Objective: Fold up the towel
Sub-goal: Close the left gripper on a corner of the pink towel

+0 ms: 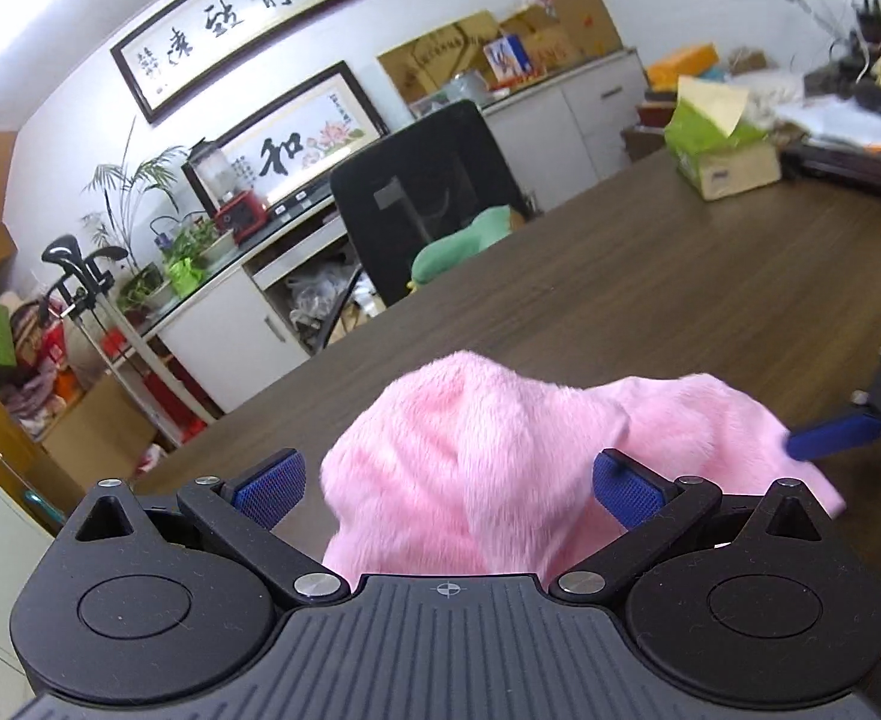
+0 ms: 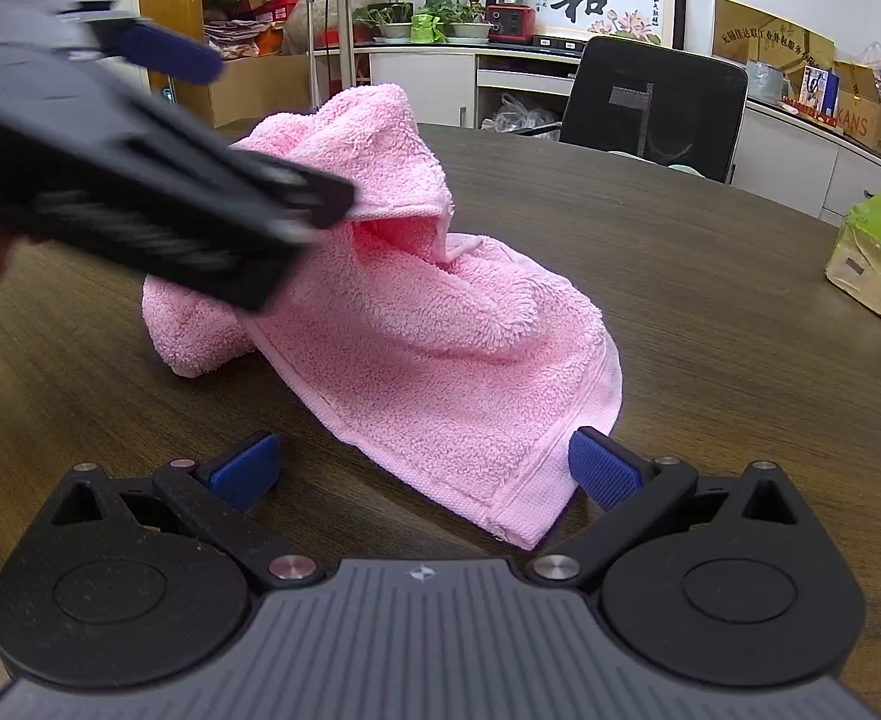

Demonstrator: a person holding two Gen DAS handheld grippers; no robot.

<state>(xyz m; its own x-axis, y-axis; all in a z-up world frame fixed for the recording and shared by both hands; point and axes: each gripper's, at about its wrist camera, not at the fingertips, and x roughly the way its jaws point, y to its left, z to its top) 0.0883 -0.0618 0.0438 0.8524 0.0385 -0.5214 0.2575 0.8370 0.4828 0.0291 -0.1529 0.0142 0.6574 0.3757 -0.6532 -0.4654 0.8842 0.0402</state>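
Note:
A fluffy pink towel (image 2: 440, 348) lies bunched on the dark wooden table (image 2: 710, 300), one part rising into a peak. My left gripper (image 1: 446, 489) is open, its jaws wide apart with a mound of the towel (image 1: 470, 456) between them; its right pad (image 1: 626, 492) touches the cloth. From the right wrist it shows blurred at upper left, one blue pad (image 2: 164, 54) above the peak. My right gripper (image 2: 422, 473) is open and low over the table. A hemmed towel corner (image 2: 518, 516) lies between its fingers, close to the right pad (image 2: 605, 474). That gripper's blue pad (image 1: 836, 435) shows beside the towel.
A green tissue box (image 2: 878, 258) stands on the table's far right, with papers and cables (image 1: 848, 90) behind it. A black office chair (image 2: 650, 102) holding a green cushion (image 1: 458, 240) is pushed to the far edge. Cabinets and plants line the wall.

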